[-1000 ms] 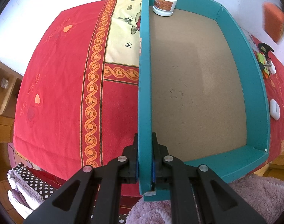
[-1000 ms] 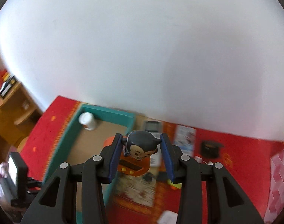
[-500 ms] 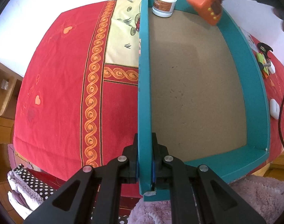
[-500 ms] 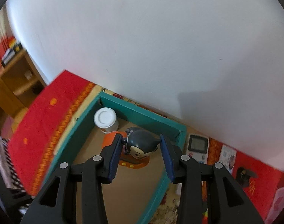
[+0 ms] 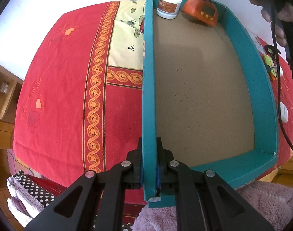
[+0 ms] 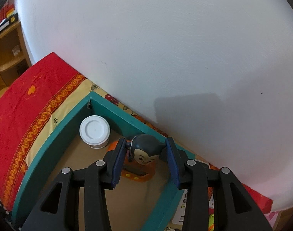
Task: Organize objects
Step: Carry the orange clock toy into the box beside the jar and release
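Two claws are showing in these pictures. The left claw is pinching the side wall of a teal box, squeezing it tight between both fingers, near the box's close corner. The right claw is sitting with its fingers spread apart around an orange toy timer with a dark cartoon head on top. The left blue pad is just touching the side of the head, and the right blue pad is standing a little away from it, so the claw is not squeezing the toy. The timer is resting on the brown floor of the box, at the far end, close to the back wall. A white jar with a round lid is standing just beside it, tucked into the far corner. The box is lying on a red cloth with orange swirls and hearts. Some small things are lying on the cloth past the other side of the box, too small to tell apart.
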Motion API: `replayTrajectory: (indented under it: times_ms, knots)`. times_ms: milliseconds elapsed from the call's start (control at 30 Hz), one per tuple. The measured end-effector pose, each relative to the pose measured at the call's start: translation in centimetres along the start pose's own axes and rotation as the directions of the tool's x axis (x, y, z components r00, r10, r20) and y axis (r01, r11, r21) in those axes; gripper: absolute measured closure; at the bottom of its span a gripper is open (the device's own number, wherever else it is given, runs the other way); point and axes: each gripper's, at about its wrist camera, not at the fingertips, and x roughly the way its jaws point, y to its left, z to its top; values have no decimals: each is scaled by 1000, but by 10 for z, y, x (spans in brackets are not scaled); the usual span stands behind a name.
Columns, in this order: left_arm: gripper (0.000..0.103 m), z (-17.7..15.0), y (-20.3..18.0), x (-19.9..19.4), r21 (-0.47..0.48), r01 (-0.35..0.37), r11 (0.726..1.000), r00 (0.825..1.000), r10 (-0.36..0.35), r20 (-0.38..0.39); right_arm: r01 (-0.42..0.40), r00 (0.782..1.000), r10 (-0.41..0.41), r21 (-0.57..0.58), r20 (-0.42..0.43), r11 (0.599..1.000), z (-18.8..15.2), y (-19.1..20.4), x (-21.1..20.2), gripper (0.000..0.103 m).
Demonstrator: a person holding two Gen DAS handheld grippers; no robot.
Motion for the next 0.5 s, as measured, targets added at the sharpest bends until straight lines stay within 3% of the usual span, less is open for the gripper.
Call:
replayTrajectory:
  times_ms: [500]
  knots:
    - [95,0,1,0,2,-1,1000,1000,1,1,-93,995,95,51,-30,994,0,7,6,59]
